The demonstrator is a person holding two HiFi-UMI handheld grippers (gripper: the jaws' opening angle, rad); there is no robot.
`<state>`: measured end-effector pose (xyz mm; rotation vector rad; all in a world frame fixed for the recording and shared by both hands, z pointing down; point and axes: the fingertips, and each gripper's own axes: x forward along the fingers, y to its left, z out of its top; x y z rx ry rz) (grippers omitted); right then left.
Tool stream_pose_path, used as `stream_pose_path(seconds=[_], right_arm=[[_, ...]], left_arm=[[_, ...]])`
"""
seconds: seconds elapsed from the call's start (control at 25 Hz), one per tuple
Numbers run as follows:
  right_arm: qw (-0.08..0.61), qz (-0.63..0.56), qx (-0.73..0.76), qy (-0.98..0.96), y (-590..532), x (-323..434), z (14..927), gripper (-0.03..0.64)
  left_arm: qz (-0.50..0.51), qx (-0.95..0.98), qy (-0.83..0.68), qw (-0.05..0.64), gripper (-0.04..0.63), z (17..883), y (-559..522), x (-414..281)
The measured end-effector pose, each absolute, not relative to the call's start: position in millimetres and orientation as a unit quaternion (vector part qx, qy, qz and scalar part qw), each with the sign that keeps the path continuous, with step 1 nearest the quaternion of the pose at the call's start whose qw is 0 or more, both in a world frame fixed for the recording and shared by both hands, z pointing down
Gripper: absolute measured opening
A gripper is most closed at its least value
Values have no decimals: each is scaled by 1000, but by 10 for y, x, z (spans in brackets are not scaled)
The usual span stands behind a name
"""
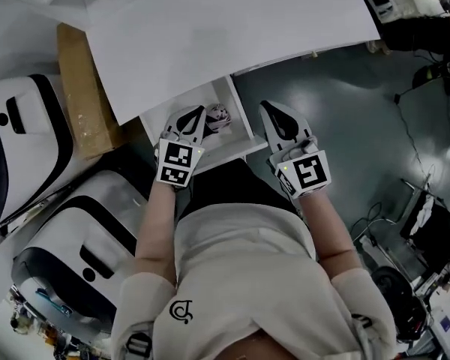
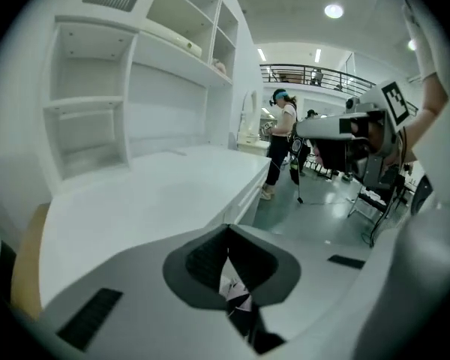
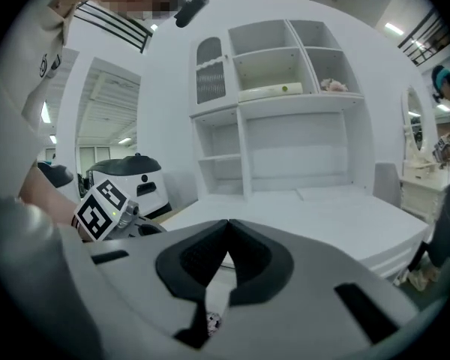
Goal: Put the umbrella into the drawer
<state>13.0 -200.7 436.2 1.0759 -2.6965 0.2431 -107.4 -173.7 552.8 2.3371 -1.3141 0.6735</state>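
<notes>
The umbrella [image 1: 218, 116], folded and patterned, lies inside the open white drawer [image 1: 225, 153] under the desk edge. My left gripper [image 1: 190, 119] hovers over the drawer's left part, just left of the umbrella, its jaws shut with nothing between them. My right gripper [image 1: 280, 118] hangs to the right of the drawer, outside it, also shut and empty. In the left gripper view the left gripper [image 2: 227, 232] has its tips touching, and a scrap of the umbrella [image 2: 237, 295] shows below them. The right gripper [image 3: 227, 226] is closed too, with a bit of the umbrella [image 3: 211, 322] far beneath.
A white desk top [image 1: 232, 21] covers the space above the drawer, with a shelf hutch [image 3: 285, 111] on it. A cardboard panel [image 1: 79, 88] leans at the left beside white-and-black machines [image 1: 75, 231]. Cables and equipment [image 1: 427, 231] lie on the floor at right. People [image 2: 281, 145] stand far off.
</notes>
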Motion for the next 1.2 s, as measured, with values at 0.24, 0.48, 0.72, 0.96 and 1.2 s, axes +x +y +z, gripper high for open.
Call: stream_pose_path(seconds=[0.24, 0.48, 0.72, 0.96, 1.2], right_arm=[[90, 57, 340, -935, -2006, -18, 3943, 6], [53, 30, 304, -951, -1961, -261, 3484, 6], [19, 22, 277, -960, -1937, -413, 3128, 6], [-12, -4, 252, -968, -1915, -538, 2821, 6], [-30, -15, 233, -972, -1856, -592, 2636, 6]], left_arm=[[194, 820, -518, 147, 12, 4820, -1651, -1297], [134, 801, -578, 80, 12, 3948, -1563, -1607], [86, 771, -630, 28, 12, 3307, -1385, -1915], [31, 720, -693, -14, 12, 2742, -1144, -2326], [10, 703, -711, -15, 12, 2551, -990, -2466]])
